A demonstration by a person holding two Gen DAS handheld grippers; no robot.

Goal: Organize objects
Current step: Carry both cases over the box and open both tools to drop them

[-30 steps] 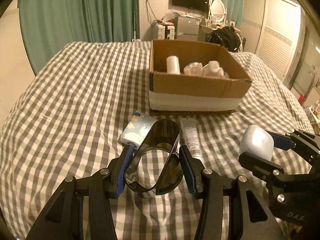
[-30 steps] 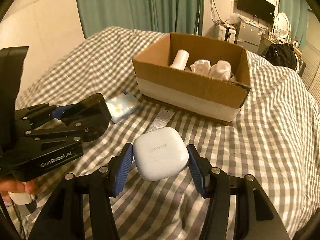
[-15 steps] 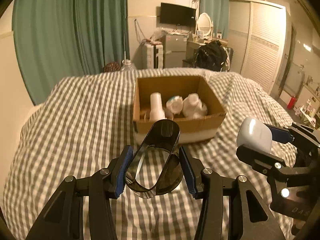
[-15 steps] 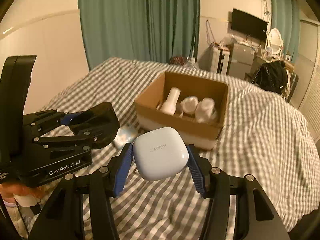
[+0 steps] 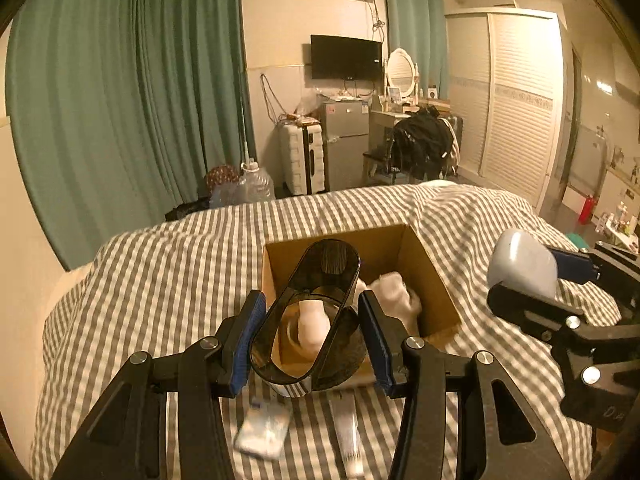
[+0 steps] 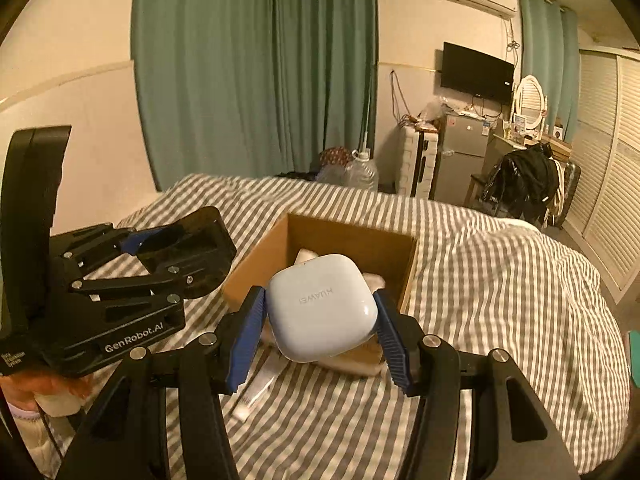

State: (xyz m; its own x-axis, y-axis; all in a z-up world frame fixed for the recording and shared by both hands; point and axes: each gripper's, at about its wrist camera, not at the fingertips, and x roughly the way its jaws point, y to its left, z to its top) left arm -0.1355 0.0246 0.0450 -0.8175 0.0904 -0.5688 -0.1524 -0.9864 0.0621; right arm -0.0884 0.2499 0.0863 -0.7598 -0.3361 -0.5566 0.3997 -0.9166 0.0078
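Over the checked bedspread (image 5: 168, 288), both tools hang high with their loads, and there's writing to read: "HUAWEI" sits upside down on the pale, rounded-square earbud case (image 6: 320, 306), and "GenRobot.AI" runs in white along the black body of the left gripper (image 5: 312, 328) as the right camera sees it. The right gripper (image 6: 320, 320) has its ribbed blue pads clamped on the sides of that smooth, glossy case. The left gripper's pads squeeze a dark, see-through oval holder (image 5: 312, 316), a hollow smoked-plastic sleeve through which white things in the box show. Just beyond both loads sits the open cardboard box (image 5: 432, 280), brown corrugated walls, white bundles piled inside. Down on the cloth near the left tool lie a blurred blue-white packet (image 5: 262, 432) and a slim tube (image 5: 348, 436). A second ago the tools were low by the box's front wall; now both are raised, looking into it from above.
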